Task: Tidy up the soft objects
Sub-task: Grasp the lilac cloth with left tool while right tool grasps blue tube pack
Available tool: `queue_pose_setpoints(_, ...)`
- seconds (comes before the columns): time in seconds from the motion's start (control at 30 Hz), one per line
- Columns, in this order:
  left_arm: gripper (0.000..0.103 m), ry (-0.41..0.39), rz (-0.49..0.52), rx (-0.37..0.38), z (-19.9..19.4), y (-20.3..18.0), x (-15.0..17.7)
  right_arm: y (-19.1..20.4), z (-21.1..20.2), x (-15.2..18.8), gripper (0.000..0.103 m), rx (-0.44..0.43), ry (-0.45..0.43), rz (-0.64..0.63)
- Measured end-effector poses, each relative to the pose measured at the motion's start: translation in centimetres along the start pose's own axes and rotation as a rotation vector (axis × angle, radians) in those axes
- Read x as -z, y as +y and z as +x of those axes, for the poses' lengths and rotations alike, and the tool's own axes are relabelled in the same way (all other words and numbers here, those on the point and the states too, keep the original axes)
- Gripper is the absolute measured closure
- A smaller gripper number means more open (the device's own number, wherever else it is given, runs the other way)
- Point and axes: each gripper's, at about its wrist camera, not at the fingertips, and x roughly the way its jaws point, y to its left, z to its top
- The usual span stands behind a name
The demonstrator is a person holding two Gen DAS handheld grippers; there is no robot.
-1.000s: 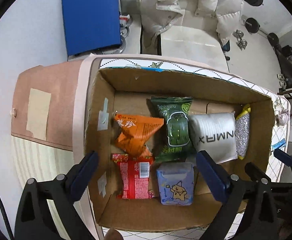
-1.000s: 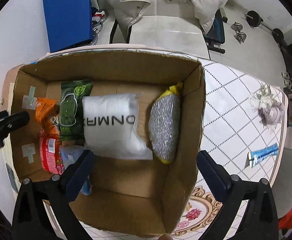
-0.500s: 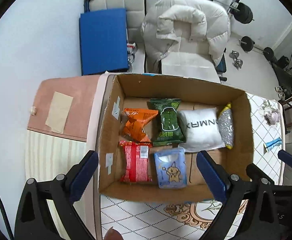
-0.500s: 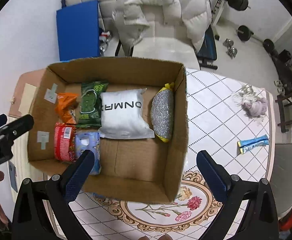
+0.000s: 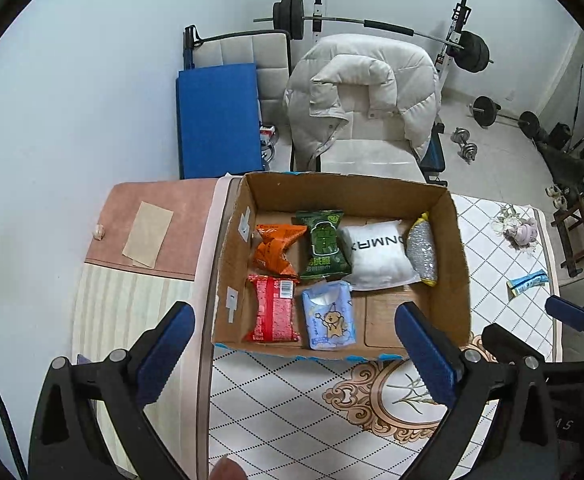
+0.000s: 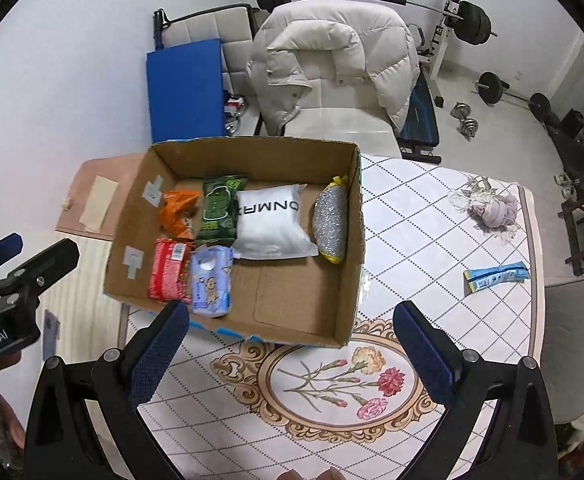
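Both grippers (image 5: 292, 344) (image 6: 289, 340) hung open and empty, so the blue packet (image 6: 495, 276) far right of the box (image 6: 348, 280) risked being left out.

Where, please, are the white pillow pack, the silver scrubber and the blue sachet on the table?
White pillow pack (image 5: 378, 256): left wrist view, middle of its face.
Silver scrubber (image 6: 330, 222): right wrist view, middle of its mesh.
Blue sachet (image 6: 496, 276): right wrist view, middle of the wrapper.

Both grippers, left gripper (image 5: 294, 338) and right gripper (image 6: 292, 338), are built from black frames with silver screws; 2 blue textured pads (image 6: 157, 354) are fitted per gripper.
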Motion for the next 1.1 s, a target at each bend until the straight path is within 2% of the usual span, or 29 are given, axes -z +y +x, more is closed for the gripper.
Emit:
queue_pose_setpoints(0.17,0.0,-0.009,0.074,-0.044,-0.4,-3.6,-0.3,-3.7,-0.8,0.3,0.0,-0.065,-0.029,0.113)
queue_pose_setpoints(0.27,0.0,-0.021,0.149,-0.07,0.1,-7.5,-0.8,-9.0,-0.7,0.7,0.0,-0.062,-0.025,0.239)
queue_pose_setpoints(0.37,0.0,-0.033,0.232,-0.096,1.2,-12.0,-1.5,-16.3,0.7,1.2,0.0,-0.047,0.028,0.392)
queue_pose_setpoints(0.5,0.0,-0.017,0.324,-0.123,4.5,-18.6,-2.9,-28.4,5.3,1.8,0.0,0.012,0.115,0.621)
queue_pose_setpoints(0.57,0.0,0.006,0.36,-0.135,6.6,-21.9,-3.9,-33.2,7.9,2.1,0.0,0.029,0.155,0.714)
queue_pose_setpoints(0.67,0.0,0.052,0.417,-0.138,9.9,-27.1,-5.7,-40.3,12.9,2.6,0.008,0.04,0.231,0.85)
queue_pose_setpoints(0.77,0.0,0.102,0.475,-0.134,13.1,-32.2,-7.5,-43.5,16.6,2.4,0.017,0.002,0.292,0.924)
queue_pose_setpoints(0.87,0.0,0.161,0.519,-0.12,15.7,-36.1,-9.0,-45.1,19.8,1.7,0.018,-0.008,0.34,0.943)
queue_pose_setpoints(0.93,0.0,0.176,0.566,-0.118,17.3,-38.9,-9.8,-45.2,21.0,1.3,0.027,-0.003,0.372,0.913)
queue_pose_setpoints(0.97,0.0,0.175,0.602,-0.117,18.0,-40.3,-10.0,-45.1,21.7,1.2,0.041,0.005,0.403,0.877)
queue_pose_setpoints(1.0,0.0,0.181,0.642,-0.104,18.8,-41.9,-10.2,-44.9,22.0,1.1,0.049,-0.005,0.413,0.851)
queue_pose_setpoints(1.03,0.0,0.19,0.681,-0.098,19.6,-43.4,-10.3,-44.8,22.1,1.1,0.051,-0.013,0.413,0.822)
queue_pose_setpoints(1.1,0.0,0.225,0.741,-0.048,21.4,-46.3,-10.6,-44.7,21.7,1.0,0.076,-0.001,0.429,0.74)
